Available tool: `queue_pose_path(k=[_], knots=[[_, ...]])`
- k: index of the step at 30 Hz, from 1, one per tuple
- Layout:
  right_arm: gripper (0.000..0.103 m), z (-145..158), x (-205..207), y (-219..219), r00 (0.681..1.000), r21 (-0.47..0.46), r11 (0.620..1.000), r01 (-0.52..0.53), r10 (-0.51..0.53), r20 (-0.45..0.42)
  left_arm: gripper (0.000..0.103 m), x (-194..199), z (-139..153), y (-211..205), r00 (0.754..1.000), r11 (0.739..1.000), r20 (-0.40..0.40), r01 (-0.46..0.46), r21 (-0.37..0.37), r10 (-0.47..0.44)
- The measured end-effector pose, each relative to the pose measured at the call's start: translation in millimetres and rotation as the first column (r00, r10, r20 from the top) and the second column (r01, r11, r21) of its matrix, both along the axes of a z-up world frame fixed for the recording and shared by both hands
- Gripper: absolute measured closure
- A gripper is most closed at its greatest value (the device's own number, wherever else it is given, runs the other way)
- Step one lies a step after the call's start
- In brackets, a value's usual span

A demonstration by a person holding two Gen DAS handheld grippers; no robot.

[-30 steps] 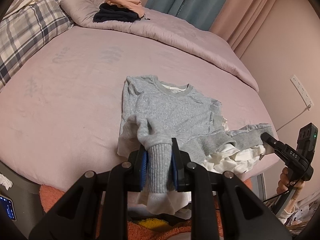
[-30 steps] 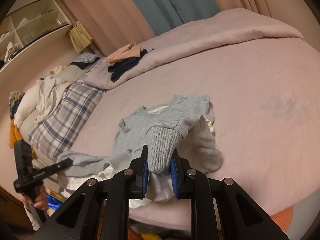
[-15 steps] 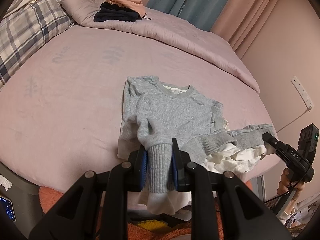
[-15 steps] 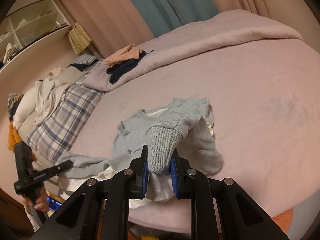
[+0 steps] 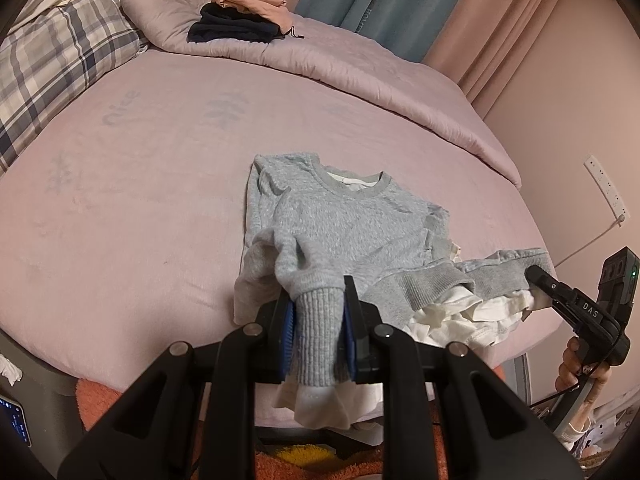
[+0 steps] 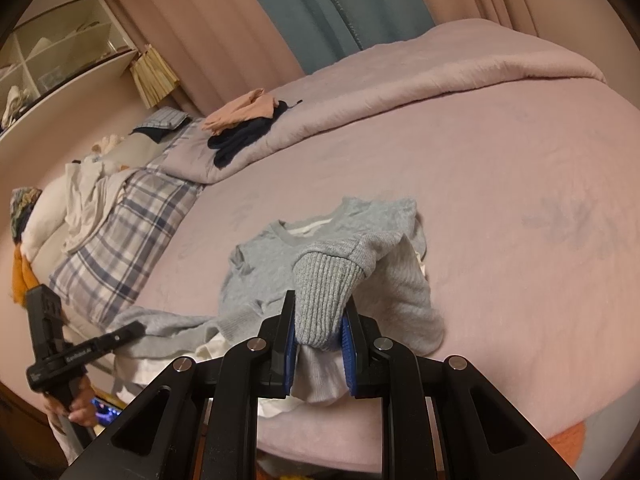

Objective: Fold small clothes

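Observation:
A small grey sweatshirt (image 5: 344,224) with a white layer (image 5: 460,320) under it lies front up on the pink bed (image 5: 140,184), neck toward the far side. My left gripper (image 5: 318,304) is shut on one ribbed sleeve cuff (image 5: 316,328) and holds it raised at the near edge. In the right wrist view, my right gripper (image 6: 320,312) is shut on the other ribbed cuff (image 6: 324,292), lifted above the sweatshirt (image 6: 272,268). Each gripper shows in the other's view: the right gripper (image 5: 536,276) at the far right and the left gripper (image 6: 134,328) at the lower left, both at the bunched fabric.
A peach and navy stack of clothes (image 5: 240,16) rests on the folded duvet (image 5: 360,68) at the far side. A plaid pillow (image 5: 52,60) lies far left. A socket strip (image 5: 604,188) hangs on the right wall. An orange rug (image 5: 96,400) is below the bed edge.

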State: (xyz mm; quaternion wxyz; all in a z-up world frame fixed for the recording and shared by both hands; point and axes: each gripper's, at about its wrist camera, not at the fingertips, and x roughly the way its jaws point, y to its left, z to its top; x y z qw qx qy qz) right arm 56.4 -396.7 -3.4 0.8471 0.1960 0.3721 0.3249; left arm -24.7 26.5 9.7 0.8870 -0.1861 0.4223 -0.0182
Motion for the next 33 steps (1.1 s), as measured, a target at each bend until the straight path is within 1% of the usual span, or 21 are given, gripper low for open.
queue_pose_path(k=[23,28,33], knots=[[0.083,-8,10,12,1.0,-0.02,1.0,0.021,-0.022,-0.01,0.082,15,-7,7,1.0,1.0,-0.017,-0.018,0.001,0.018],[0.083,-8,13,14,1.0,-0.027,0.999,0.024,-0.024,-0.011,0.082,16,-8,11,0.999,0.999,-0.013,-0.051,0.007,0.051],[0.083,-8,14,16,1.0,-0.03,0.999,0.024,-0.024,-0.011,0.082,19,-10,11,0.998,0.998,-0.016,-0.055,0.019,0.056]])
